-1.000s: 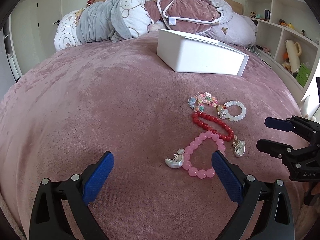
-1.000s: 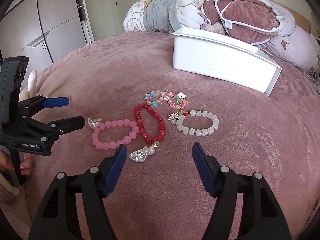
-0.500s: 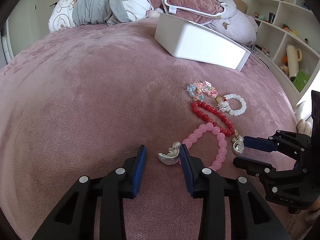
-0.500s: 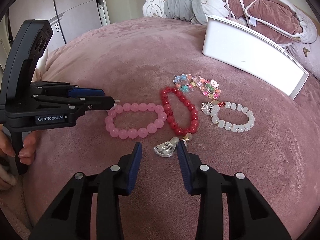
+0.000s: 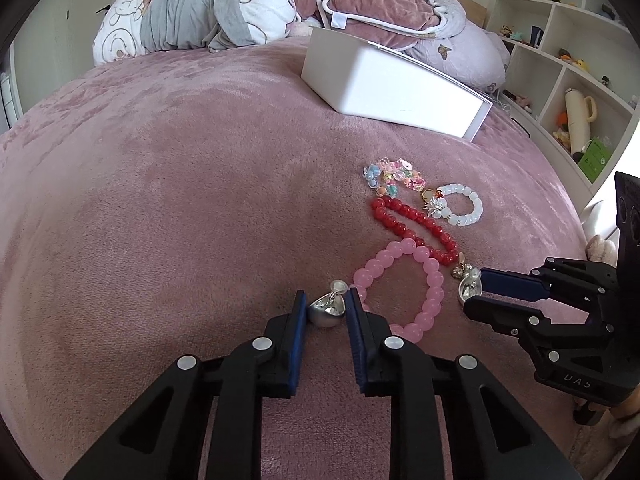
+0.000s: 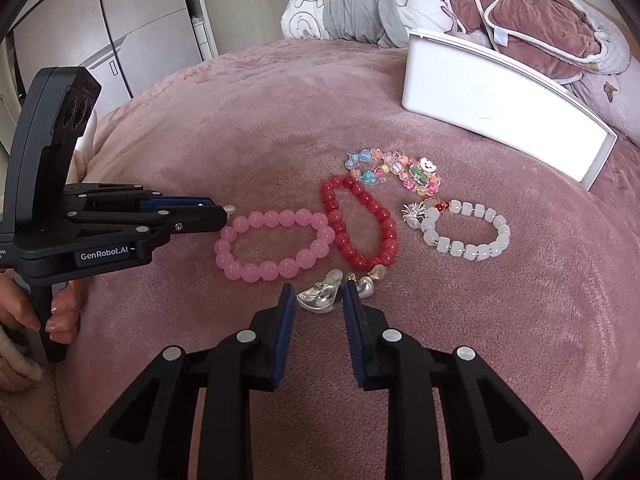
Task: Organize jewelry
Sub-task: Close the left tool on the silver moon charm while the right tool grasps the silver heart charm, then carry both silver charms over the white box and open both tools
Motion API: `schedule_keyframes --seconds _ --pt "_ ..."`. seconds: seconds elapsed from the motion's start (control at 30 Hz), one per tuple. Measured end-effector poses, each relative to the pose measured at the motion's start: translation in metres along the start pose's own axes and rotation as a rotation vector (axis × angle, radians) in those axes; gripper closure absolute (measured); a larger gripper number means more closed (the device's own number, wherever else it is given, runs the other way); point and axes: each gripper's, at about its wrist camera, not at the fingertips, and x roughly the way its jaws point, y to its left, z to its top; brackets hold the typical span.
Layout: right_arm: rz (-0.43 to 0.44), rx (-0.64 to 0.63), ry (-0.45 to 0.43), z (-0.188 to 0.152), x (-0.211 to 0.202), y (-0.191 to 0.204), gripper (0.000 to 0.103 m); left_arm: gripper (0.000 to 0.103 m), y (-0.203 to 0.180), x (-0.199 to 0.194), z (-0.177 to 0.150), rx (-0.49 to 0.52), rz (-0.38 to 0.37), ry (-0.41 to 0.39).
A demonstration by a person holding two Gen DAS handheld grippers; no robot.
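both sets of jaws closed to a narrow gap, each around a silver charm, pads seemingly touching metal. left gripper [image 5: 326, 310] clamped on the silver charm [image 5: 326, 313] at the 9 o'clock end of the pink bracelet [image 5: 402, 286]; right gripper [image 6: 318, 298] clamped on the second silver charm [image 6: 320, 295] at the 6 o'clock end of the red bracelet [image 6: 360, 224]. best done with slow, even lifts, pulling charms straight up so beads trail without snagging the plush bed cover [image 5: 180, 200]; worth checking the pink and red loops, which touch, separate cleanly. farther out, at 12 to 1 o'clock, white bracelet [image 6: 468, 236] and multicolour bracelet [image 6: 394, 170], then the white box [image 6: 496, 112], likely destination. box interior hidden from both views; charm-to-string links too small to make out; firmness of grip unclear; pillows [image 5: 208, 12] and shelving [image 5: 576, 80] beyond.
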Motion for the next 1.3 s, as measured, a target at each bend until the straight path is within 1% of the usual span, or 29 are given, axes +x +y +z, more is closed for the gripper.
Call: schedule_keyframes --seconds 0.2,0.33,0.43,0.53,0.63,0.8,1.0,1.13,1.23,1.3 --pt "0.006 0.019 -0.040 0.003 -0.014 -0.001 0.078 0.079 -0.001 -0.013 0.003 0.000 0.000 -0.036" --pt "0.009 0.042 -0.077 0.013 -0.028 -0.010 0.078 0.079 0.001 -0.023 0.010 -0.024 -0.022 -0.052" --pt "0.015 0.072 -0.111 0.026 -0.040 -0.021 0.078 0.079 -0.001 -0.028 0.022 -0.016 -0.028 -0.065" --pt "-0.007 0.080 -0.147 0.042 -0.050 -0.035 0.078 0.079 -0.006 -0.034 0.037 0.004 -0.025 -0.091" --pt "-0.020 0.094 -0.184 0.061 -0.060 -0.051 0.078 0.079 -0.010 -0.034 0.054 0.019 -0.030 -0.099" --pt "-0.051 0.105 -0.238 0.095 -0.073 -0.081 0.078 0.079 -0.015 -0.027 0.090 0.027 -0.061 -0.100" --pt "-0.086 0.105 -0.272 0.134 -0.081 -0.118 0.078 0.079 -0.035 -0.017 0.144 0.083 -0.098 -0.115" --pt "-0.109 0.124 -0.287 0.163 -0.081 -0.147 0.078 0.079 -0.049 -0.001 0.183 0.102 -0.135 -0.089" --pt "-0.131 0.138 -0.294 0.184 -0.078 -0.168 0.078 0.079 -0.062 0.017 0.206 0.129 -0.140 -0.061" --pt "-0.137 0.143 -0.294 0.196 -0.075 -0.181 0.078 0.079 -0.067 0.029 0.223 0.120 -0.155 -0.045"
